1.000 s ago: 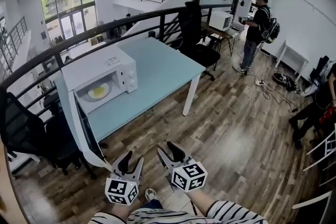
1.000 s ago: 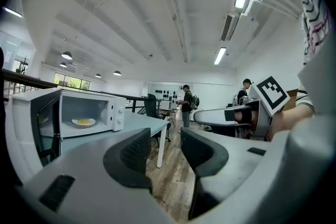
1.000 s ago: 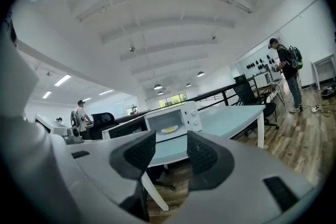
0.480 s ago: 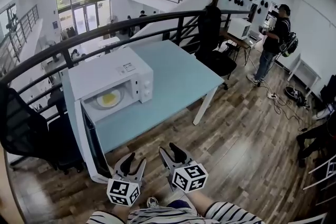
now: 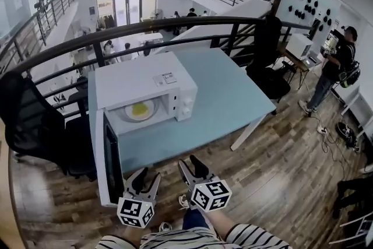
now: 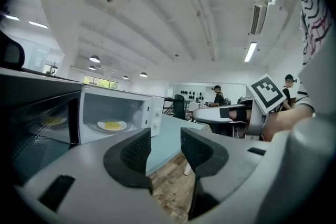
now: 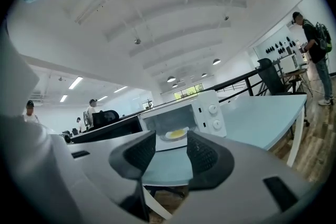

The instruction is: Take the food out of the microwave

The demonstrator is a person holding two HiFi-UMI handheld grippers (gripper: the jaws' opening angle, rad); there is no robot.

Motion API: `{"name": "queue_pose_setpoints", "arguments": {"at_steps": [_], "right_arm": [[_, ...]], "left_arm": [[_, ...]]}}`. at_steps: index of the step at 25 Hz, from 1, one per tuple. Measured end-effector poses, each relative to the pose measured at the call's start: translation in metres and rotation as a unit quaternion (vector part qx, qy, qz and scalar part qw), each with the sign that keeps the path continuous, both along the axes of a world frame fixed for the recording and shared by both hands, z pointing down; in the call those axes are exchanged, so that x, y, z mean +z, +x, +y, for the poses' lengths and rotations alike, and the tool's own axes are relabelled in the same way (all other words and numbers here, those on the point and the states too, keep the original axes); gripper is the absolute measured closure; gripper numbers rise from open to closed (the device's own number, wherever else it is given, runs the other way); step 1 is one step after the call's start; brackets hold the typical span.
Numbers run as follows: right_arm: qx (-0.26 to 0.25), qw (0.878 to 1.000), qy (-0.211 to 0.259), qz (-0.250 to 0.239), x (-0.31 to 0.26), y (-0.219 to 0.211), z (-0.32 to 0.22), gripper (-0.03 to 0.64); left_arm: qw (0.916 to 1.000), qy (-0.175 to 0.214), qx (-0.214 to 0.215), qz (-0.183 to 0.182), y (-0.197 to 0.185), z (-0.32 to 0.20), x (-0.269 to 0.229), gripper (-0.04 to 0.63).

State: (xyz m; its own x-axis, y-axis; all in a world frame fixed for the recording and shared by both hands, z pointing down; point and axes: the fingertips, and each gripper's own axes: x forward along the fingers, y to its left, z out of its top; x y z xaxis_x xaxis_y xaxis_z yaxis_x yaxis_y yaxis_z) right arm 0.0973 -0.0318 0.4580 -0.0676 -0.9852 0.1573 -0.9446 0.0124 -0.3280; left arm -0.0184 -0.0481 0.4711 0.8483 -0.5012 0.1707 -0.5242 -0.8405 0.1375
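Observation:
A white microwave [image 5: 145,81] stands on the light-blue table [image 5: 227,90], its door [image 5: 111,163] swung wide open toward me on the left. Inside, on the turntable, sits a white plate of yellow food [image 5: 140,109], also visible in the left gripper view [image 6: 112,125] and the right gripper view [image 7: 177,134]. My left gripper [image 5: 145,176] hovers over the floor just short of the table's near edge, beside the open door, open and empty. My right gripper [image 5: 189,163] is beside it, also open and empty. Both point roughly level toward the microwave.
A black railing [image 5: 175,26] runs behind the table. A black office chair [image 5: 29,119] stands at the left, another [image 5: 268,67] at the table's far right corner. A person [image 5: 335,67] stands at a desk far right. Wood floor [image 5: 280,160] lies to the right.
I have come closer: the microwave and table have slid toward the middle and grown larger. Both grippers now reach the table's near edge, with their jaws unchanged.

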Motion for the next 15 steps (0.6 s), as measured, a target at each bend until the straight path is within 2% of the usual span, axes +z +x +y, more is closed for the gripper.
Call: {"name": "queue_pose_setpoints", "arguments": {"at_steps": [8, 15], "right_arm": [[-0.064, 0.998, -0.009, 0.006, 0.007, 0.026, -0.074, 0.439], [-0.117, 0.993, -0.008, 0.018, 0.015, 0.037, -0.132, 0.439]], "left_arm": [[0.9966, -0.015, -0.081, 0.005, 0.018, -0.060, 0.010, 0.439], [0.9877, -0.009, -0.156, 0.005, 0.016, -0.111, 0.020, 0.439]]}}
